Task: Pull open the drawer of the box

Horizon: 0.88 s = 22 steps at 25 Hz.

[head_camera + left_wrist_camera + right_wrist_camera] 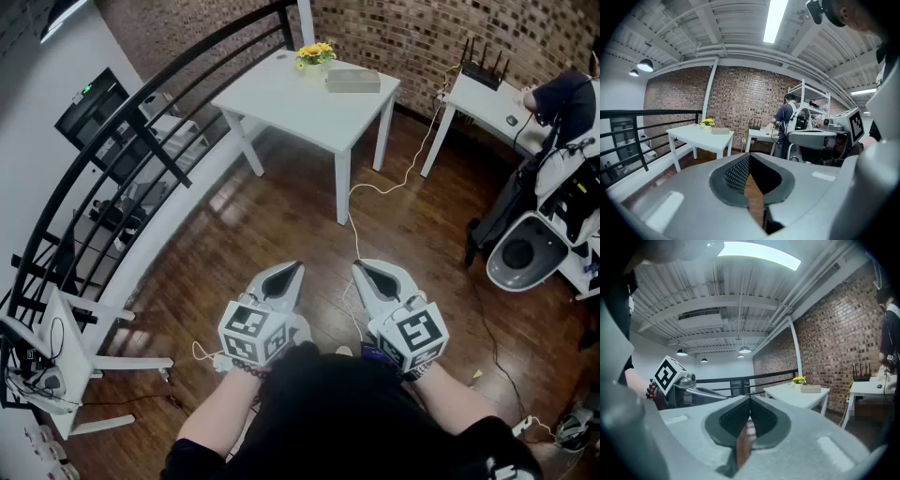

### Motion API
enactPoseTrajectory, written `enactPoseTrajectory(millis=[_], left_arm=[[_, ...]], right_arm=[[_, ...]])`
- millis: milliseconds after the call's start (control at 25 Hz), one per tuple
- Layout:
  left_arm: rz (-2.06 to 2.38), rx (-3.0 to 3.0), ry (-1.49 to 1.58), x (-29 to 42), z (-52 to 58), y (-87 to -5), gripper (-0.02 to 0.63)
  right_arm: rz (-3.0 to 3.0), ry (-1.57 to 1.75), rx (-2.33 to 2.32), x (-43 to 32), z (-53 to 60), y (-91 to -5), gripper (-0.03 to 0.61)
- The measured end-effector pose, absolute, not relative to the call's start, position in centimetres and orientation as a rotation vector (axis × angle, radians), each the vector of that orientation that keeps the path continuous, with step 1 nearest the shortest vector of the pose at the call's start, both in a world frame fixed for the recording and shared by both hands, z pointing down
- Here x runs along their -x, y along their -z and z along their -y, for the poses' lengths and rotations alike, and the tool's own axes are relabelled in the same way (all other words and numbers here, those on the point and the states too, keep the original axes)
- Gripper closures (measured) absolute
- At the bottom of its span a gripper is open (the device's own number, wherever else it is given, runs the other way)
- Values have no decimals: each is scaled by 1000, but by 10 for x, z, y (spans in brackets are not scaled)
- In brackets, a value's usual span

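The box [353, 81] is a flat grey-beige case lying on the far side of a white table [291, 103], next to a small pot of yellow flowers [316, 54]. Its drawer is too small to make out. Both grippers are held low, close to the person's body, well short of the table. My left gripper [298, 267] is shut, tips together with nothing between them. My right gripper [358, 267] is likewise shut and empty. The left gripper view has the box [720, 131] far off beyond my left gripper [749, 156]. From the right gripper view the box [810, 389] lies beyond my right gripper [750, 399].
A black railing [141, 141] curves along the left. A white cable [375, 187] trails over the wooden floor from the table toward me. At the back right a second white table [487, 98] carries a router, with a person [562, 94] beside it and grey equipment [525, 248] below.
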State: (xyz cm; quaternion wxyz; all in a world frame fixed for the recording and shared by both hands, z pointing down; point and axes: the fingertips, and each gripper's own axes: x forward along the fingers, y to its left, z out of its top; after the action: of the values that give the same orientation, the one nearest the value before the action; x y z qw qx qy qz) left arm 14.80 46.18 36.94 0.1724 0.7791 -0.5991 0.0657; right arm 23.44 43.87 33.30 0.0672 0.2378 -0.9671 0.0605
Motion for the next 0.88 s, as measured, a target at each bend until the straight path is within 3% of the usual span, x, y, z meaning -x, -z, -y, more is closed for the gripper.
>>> enactPoseTrajectory(millis=[320, 880], left_arm=[[1635, -2278, -150, -106, -401, -372, 597], [1559, -2297, -74, 56, -310, -365, 597]], right_arm=[[2894, -144, -791, -192, -384, -338, 589], [2830, -57, -852, -30, -298, -319, 589]])
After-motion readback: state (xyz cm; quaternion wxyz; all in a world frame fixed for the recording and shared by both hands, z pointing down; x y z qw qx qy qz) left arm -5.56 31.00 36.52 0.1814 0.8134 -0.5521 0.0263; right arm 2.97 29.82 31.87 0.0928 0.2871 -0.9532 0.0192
